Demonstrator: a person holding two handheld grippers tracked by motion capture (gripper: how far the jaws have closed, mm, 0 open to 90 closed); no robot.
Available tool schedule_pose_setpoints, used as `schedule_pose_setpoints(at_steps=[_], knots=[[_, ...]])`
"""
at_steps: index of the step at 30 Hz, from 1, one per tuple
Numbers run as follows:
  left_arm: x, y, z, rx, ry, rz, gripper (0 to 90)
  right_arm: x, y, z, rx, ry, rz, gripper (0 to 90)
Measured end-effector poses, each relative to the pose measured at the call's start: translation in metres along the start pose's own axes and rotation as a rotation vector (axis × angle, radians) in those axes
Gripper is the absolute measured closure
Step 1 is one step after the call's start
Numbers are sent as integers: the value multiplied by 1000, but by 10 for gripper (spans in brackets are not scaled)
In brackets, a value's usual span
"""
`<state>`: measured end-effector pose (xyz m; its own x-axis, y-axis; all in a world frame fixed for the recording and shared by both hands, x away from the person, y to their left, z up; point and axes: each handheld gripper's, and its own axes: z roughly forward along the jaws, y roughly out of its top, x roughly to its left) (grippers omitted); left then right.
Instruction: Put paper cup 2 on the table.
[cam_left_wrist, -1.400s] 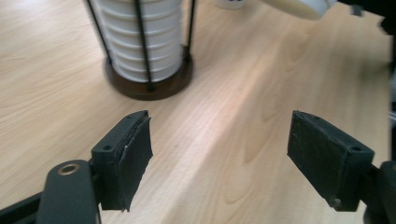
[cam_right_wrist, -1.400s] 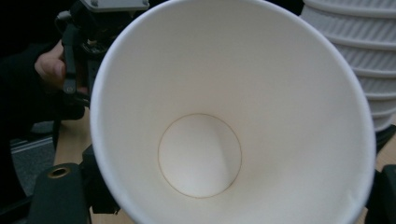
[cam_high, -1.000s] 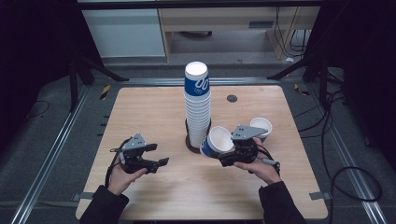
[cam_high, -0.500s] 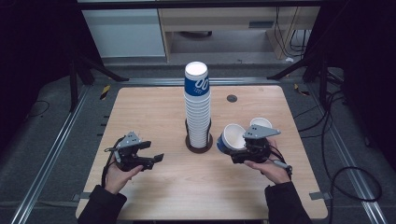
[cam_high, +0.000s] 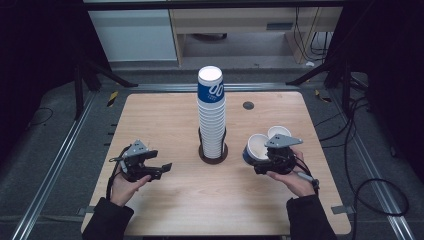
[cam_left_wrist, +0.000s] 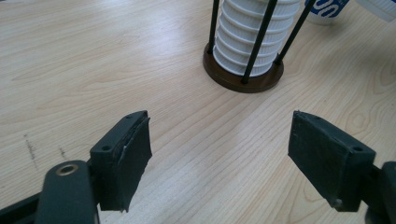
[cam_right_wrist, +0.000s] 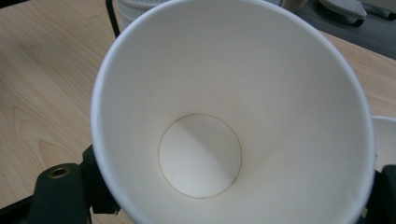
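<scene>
A tall stack of white paper cups (cam_high: 211, 115), the top one blue-printed, stands in a wire holder on a round brown base (cam_high: 202, 155) at mid table. To its right, my right gripper (cam_high: 256, 166) is shut on a single paper cup (cam_high: 257, 146), tilted with its mouth toward the camera. In the right gripper view this cup's white inside (cam_right_wrist: 233, 116) sits between the jaws. Just behind it, another cup (cam_high: 278, 132) stands on the table. Left of the holder, my left gripper (cam_high: 162, 170) is open and holds nothing; its pads (cam_left_wrist: 126, 158) stand wide apart over bare wood, facing the stack (cam_left_wrist: 252, 42).
The wooden table (cam_high: 165, 120) has a small dark round hole (cam_high: 248, 105) at the back right. Metal rails and cables run along the floor on both sides. A cabinet stands beyond the far edge.
My right gripper has carried the cup to the right, away from the stack and closer to the second cup. The left gripper has barely shifted.
</scene>
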<state>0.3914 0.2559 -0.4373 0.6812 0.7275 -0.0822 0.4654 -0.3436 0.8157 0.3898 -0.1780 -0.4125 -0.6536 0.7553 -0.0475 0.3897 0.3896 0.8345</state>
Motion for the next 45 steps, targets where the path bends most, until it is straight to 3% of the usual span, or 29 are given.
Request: schedule_pose_setpoints(at_steps=[12, 31, 45], knots=[[0, -2, 1, 12, 16, 5, 205, -5, -7, 14, 83, -65, 18, 199], [1, -3, 4, 20, 13, 0, 203, -10, -10, 47, 140, -115, 35, 198], [1, -4, 5, 27, 8, 0, 203, -9, -12, 60, 162, -104, 39, 198]])
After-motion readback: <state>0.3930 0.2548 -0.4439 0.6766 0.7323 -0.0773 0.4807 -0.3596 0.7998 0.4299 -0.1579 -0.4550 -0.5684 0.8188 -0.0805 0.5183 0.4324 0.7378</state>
